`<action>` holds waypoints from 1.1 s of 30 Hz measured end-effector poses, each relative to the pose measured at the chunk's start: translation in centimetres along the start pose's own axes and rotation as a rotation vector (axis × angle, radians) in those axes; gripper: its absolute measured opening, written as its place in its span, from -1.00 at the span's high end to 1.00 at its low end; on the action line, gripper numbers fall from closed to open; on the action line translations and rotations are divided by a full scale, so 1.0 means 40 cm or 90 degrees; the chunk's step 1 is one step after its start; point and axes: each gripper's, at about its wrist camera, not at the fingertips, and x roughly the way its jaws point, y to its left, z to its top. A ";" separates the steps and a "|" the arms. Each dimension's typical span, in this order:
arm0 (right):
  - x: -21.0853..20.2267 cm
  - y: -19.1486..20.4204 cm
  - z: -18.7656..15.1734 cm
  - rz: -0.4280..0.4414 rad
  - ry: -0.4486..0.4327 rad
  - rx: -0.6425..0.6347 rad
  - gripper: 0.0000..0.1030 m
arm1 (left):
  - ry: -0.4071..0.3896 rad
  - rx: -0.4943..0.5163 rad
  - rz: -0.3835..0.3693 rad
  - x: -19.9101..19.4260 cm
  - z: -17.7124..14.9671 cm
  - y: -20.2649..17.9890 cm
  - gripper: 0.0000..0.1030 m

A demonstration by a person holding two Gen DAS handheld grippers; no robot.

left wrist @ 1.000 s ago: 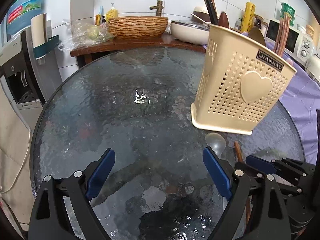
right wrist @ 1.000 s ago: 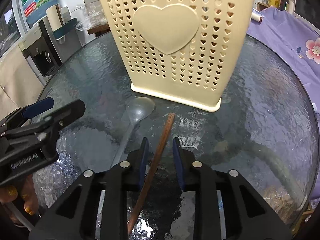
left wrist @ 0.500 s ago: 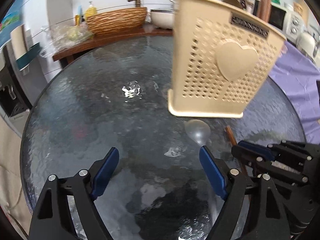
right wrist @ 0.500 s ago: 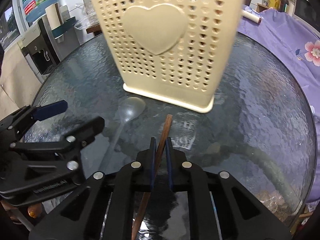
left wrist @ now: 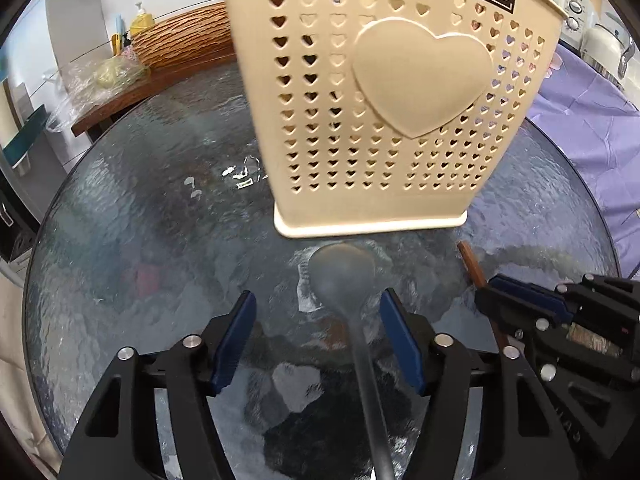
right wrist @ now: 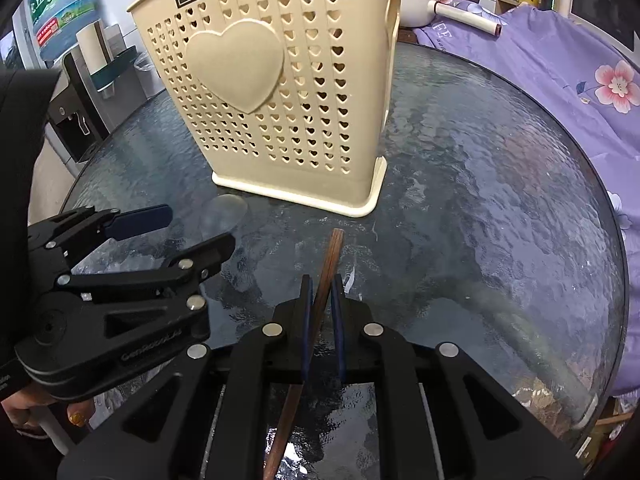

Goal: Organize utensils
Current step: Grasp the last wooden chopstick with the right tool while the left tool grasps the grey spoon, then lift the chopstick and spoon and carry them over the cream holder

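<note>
A cream perforated utensil holder (left wrist: 384,100) (right wrist: 276,96) with a raised heart stands on the round glass table (left wrist: 140,240). In front of it lies a translucent ladle-like spoon (left wrist: 344,276) (right wrist: 224,212). My left gripper (left wrist: 320,320) (right wrist: 188,228) straddles the spoon's neck; its jaws are closing but the blue pads stand clear of the handle. My right gripper (right wrist: 322,284) (left wrist: 492,294) is shut on a brown wooden chopstick (right wrist: 330,256) (left wrist: 470,266), whose tip points toward the holder's base.
A purple floral cloth (right wrist: 560,80) covers furniture to the right of the table. Behind are a wooden shelf with a woven basket (left wrist: 180,40), a soap bottle and a water dispenser (right wrist: 80,92). More utensils stick out of the holder's top.
My left gripper slid right until the spoon lay between its jaws, which narrowed. My right gripper closed on the chopstick and shifted right with it.
</note>
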 end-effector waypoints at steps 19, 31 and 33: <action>0.000 -0.002 0.000 0.030 -0.012 0.016 0.81 | -0.020 -0.039 -0.025 -0.002 0.031 0.013 0.32; -0.131 -0.028 0.026 0.125 -0.088 0.053 0.84 | -0.118 -0.047 -0.052 -0.164 -0.005 0.054 0.32; -0.171 -0.037 0.033 0.165 -0.106 0.066 0.85 | -0.144 -0.050 -0.058 -0.203 -0.009 0.059 0.33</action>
